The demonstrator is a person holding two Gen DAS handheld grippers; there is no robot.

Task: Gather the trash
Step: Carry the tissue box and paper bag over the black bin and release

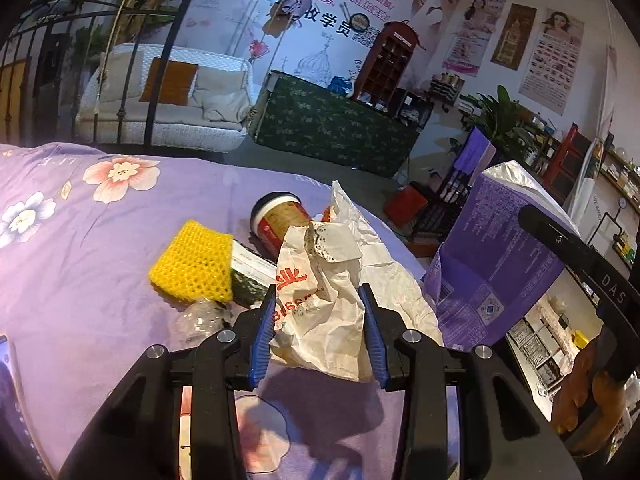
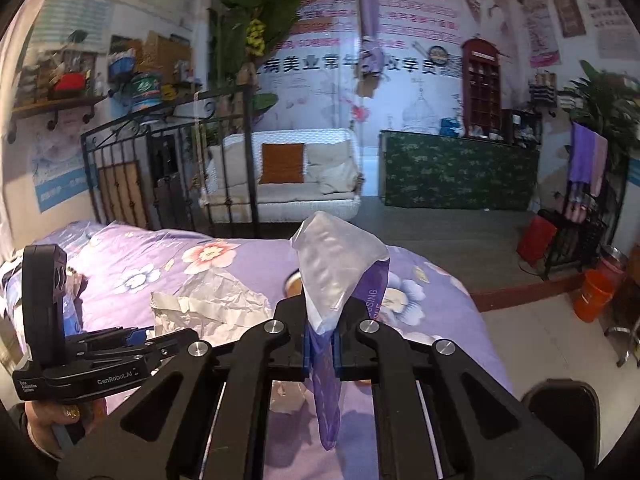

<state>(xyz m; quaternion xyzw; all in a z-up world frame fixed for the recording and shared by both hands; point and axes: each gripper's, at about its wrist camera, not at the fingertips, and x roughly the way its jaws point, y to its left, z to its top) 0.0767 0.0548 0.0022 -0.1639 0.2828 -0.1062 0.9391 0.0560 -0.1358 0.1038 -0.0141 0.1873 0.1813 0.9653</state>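
Observation:
Trash lies on a purple flowered bedspread [image 1: 80,264]. My left gripper [image 1: 320,316] has its blue-padded jaws on both sides of a crumpled white paper bag with red print [image 1: 320,304] and squeezes it. Behind the bag lie a red and brown cup on its side [image 1: 280,220], a yellow foam net [image 1: 194,262] and clear plastic wrap [image 1: 204,318]. My right gripper [image 2: 322,344] is shut on a purple plastic bag with a silver lining [image 2: 340,272], held upright above the bed. That bag shows at the right of the left wrist view [image 1: 492,264]. The paper bag also shows in the right wrist view [image 2: 216,304].
The bed's right edge [image 1: 404,248] drops to a grey floor. A black iron bed frame [image 2: 168,172] stands behind the bed. Beyond are a white sofa [image 2: 288,176], a green patterned counter [image 2: 456,172] and an orange bucket [image 2: 592,292]. The left gripper's body [image 2: 100,356] is at lower left.

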